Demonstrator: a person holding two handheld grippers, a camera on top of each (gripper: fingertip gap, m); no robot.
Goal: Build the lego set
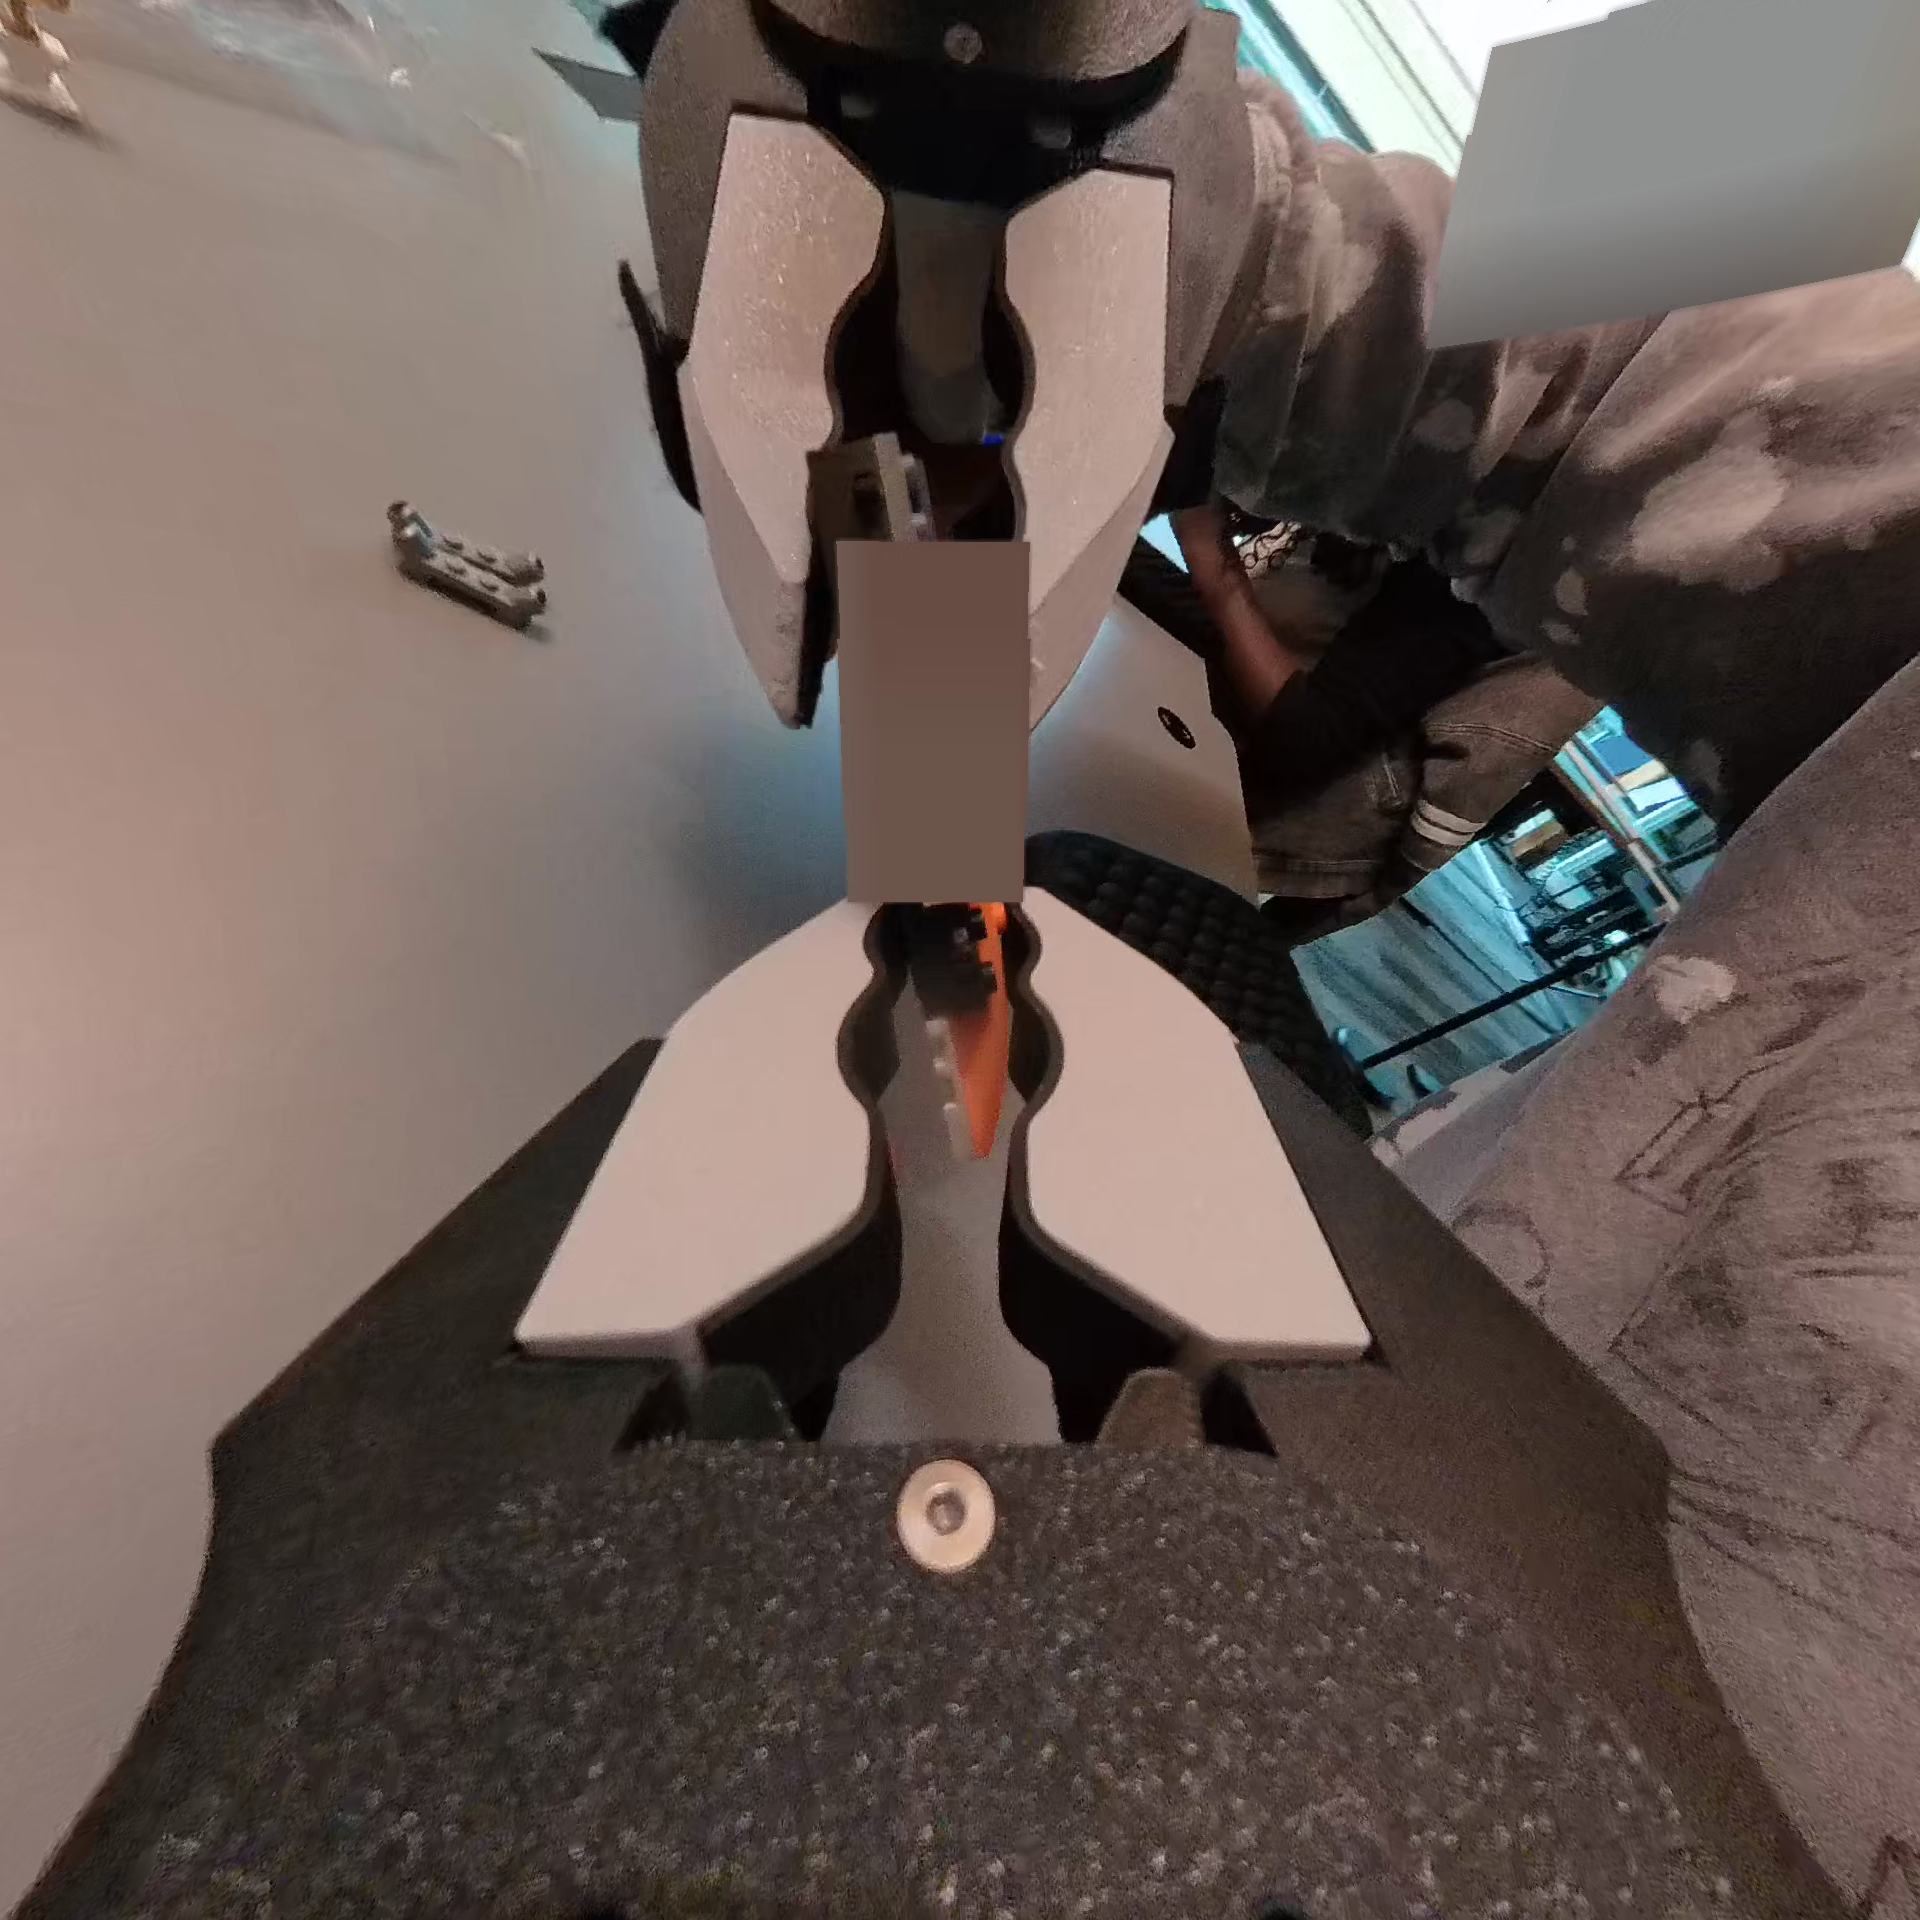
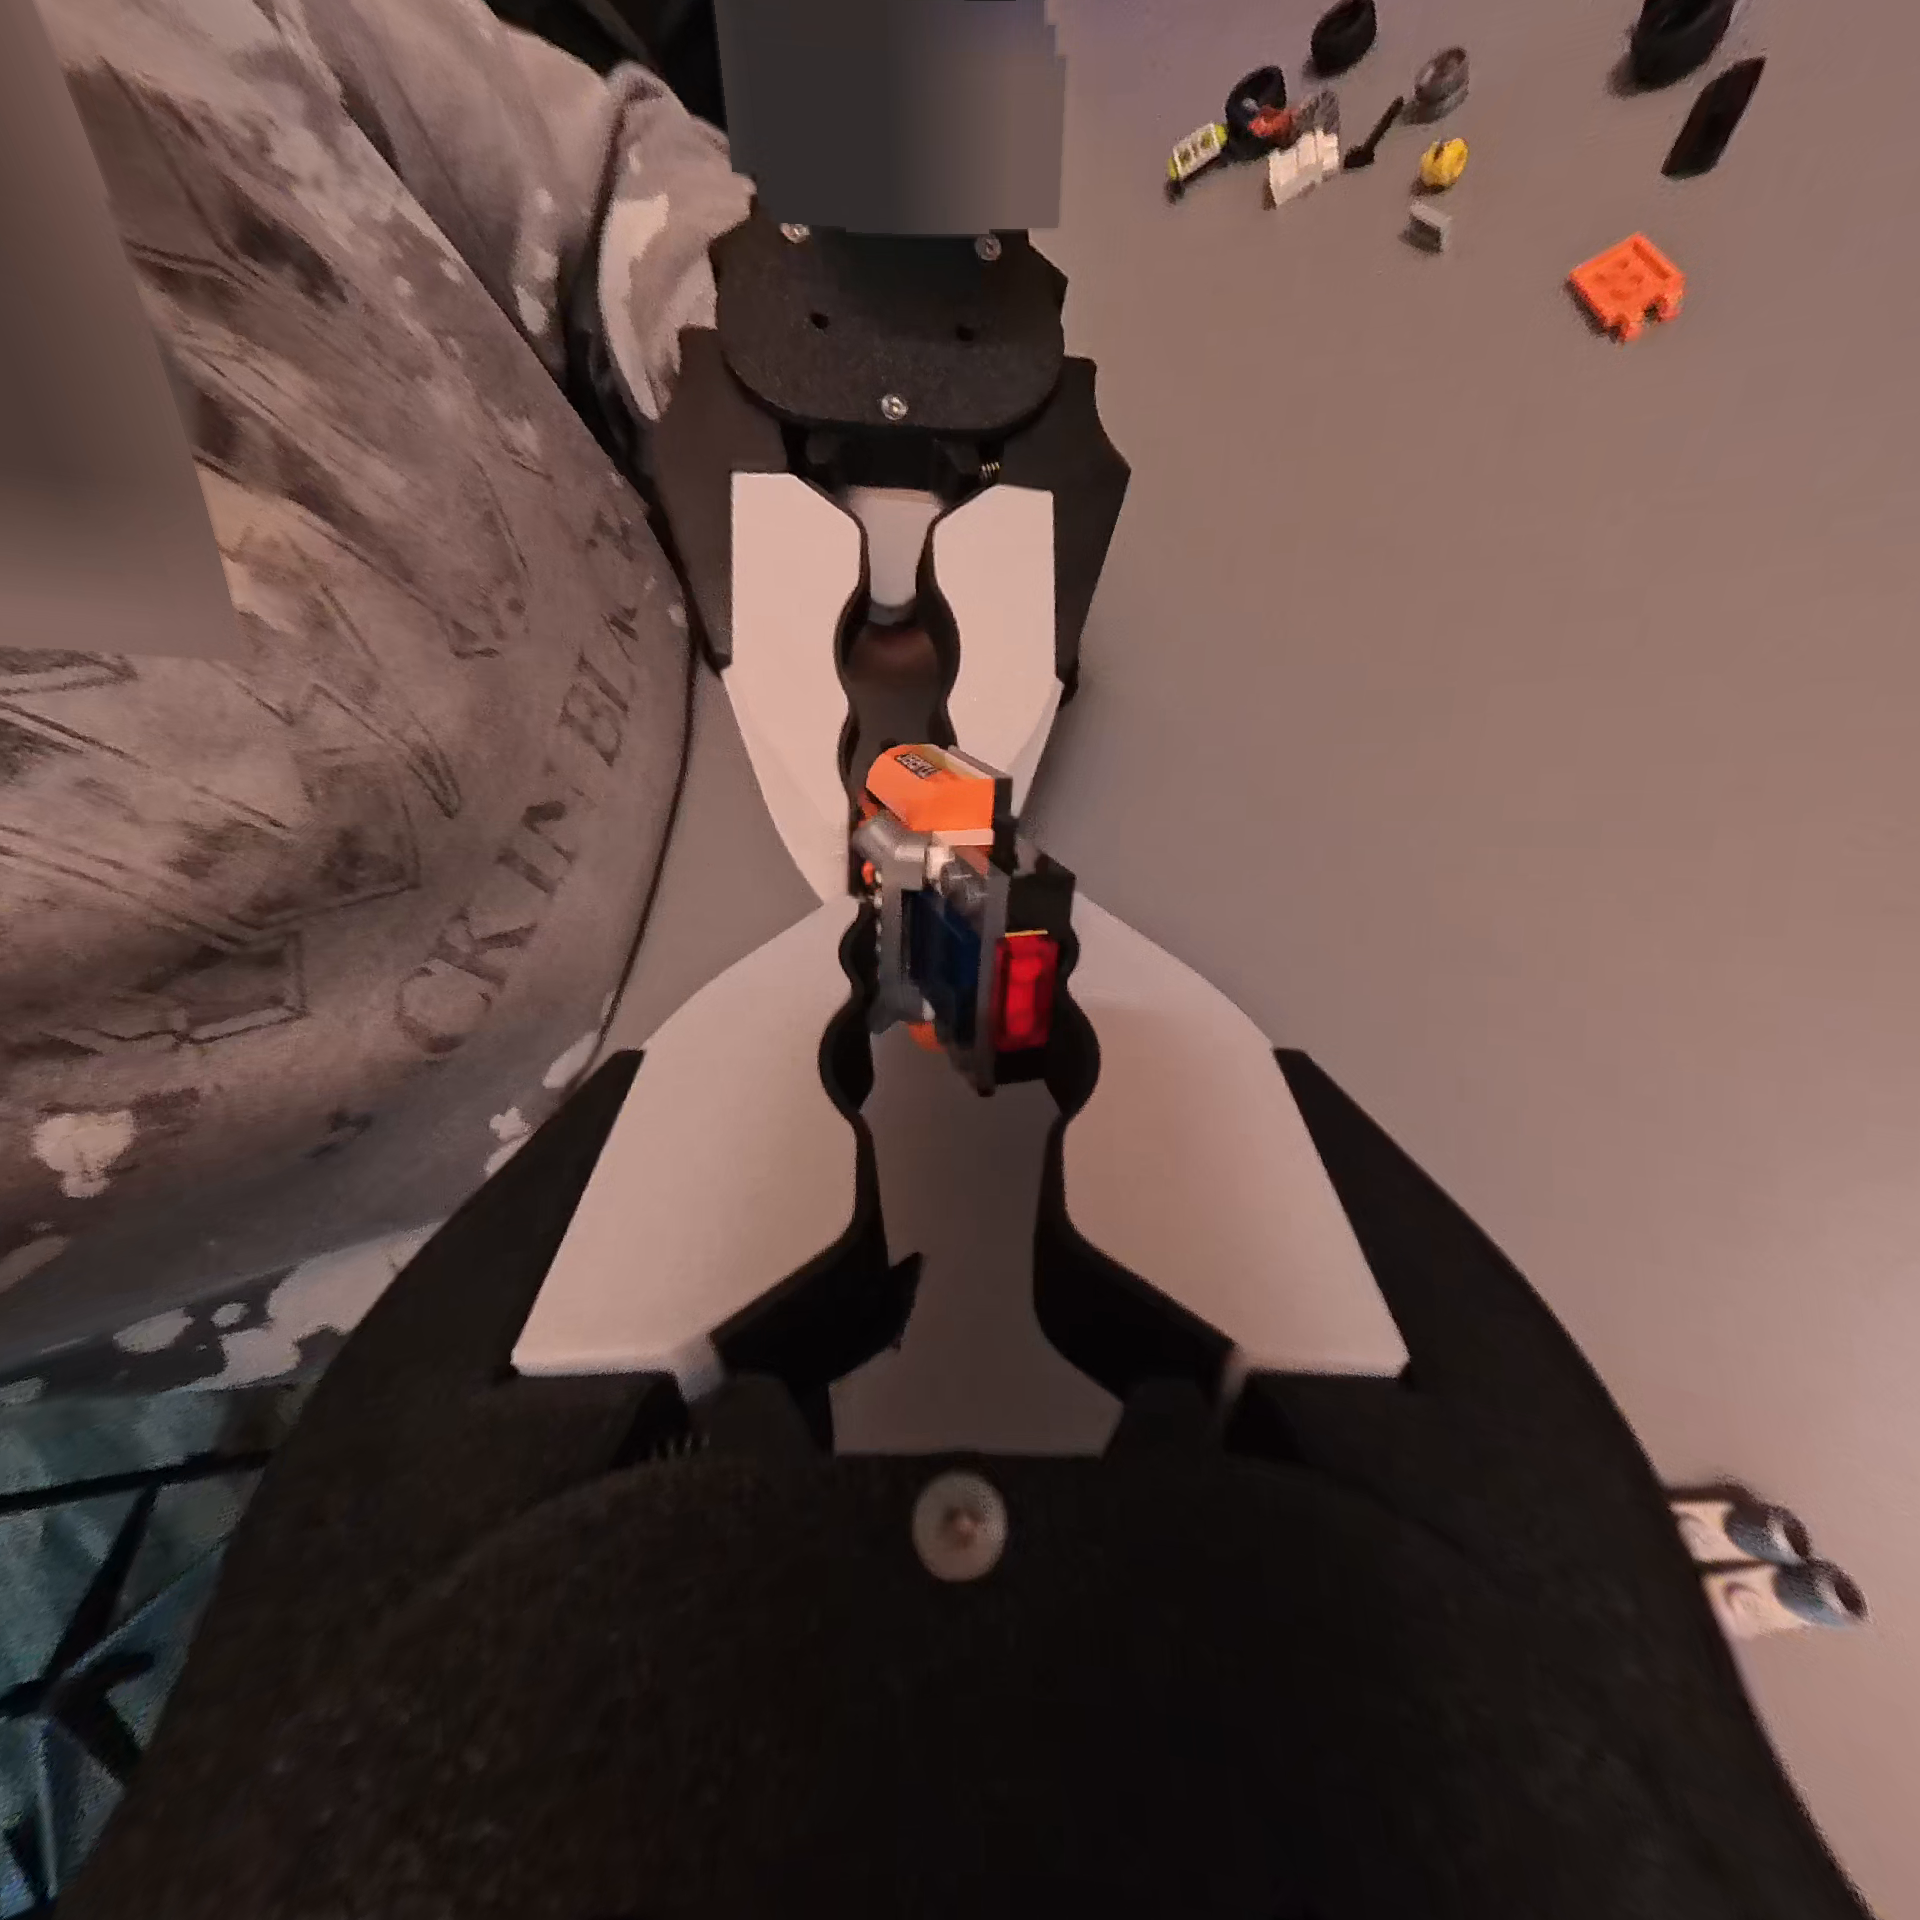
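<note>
Right gripper (image 2: 961, 997): fingers drawn in on the lego assembly (image 2: 961, 914), held above the table between the two tools. Assembly, near end: black body with a translucent red brick (image 2: 1023, 992) on its right face, a blue plate (image 2: 940, 961) and grey pieces at the centre. Far end: a rounded orange piece (image 2: 914, 784) with a printed panel.

Left gripper (image 2: 899, 727), seen opposite in the right wrist view, meets the assembly's orange end tip to tip. In its own view the left gripper (image 1: 940, 935) has its fingers nearly together, with an orange wedge (image 1: 987, 1049) and a pale studded plate (image 1: 945, 1091) between them; a masked patch covers the tips, so whether they clamp the assembly cannot be told.

No containers are in view. Loose parts lie directly on the pale table (image 2: 1455, 831):
- grey hinged plate (image 1: 468, 566), left of the grippers in the left wrist view;
- orange square plate (image 2: 1626, 283), far right;
- grey small brick (image 2: 1429, 227), just beyond it;
- yellow round piece (image 2: 1444, 161);
- white bricks (image 2: 1299, 166);
- black tyres (image 2: 1340, 31) at the far edge.

A grey patterned sleeve (image 2: 312, 727) fills the left of the right wrist view.
</note>
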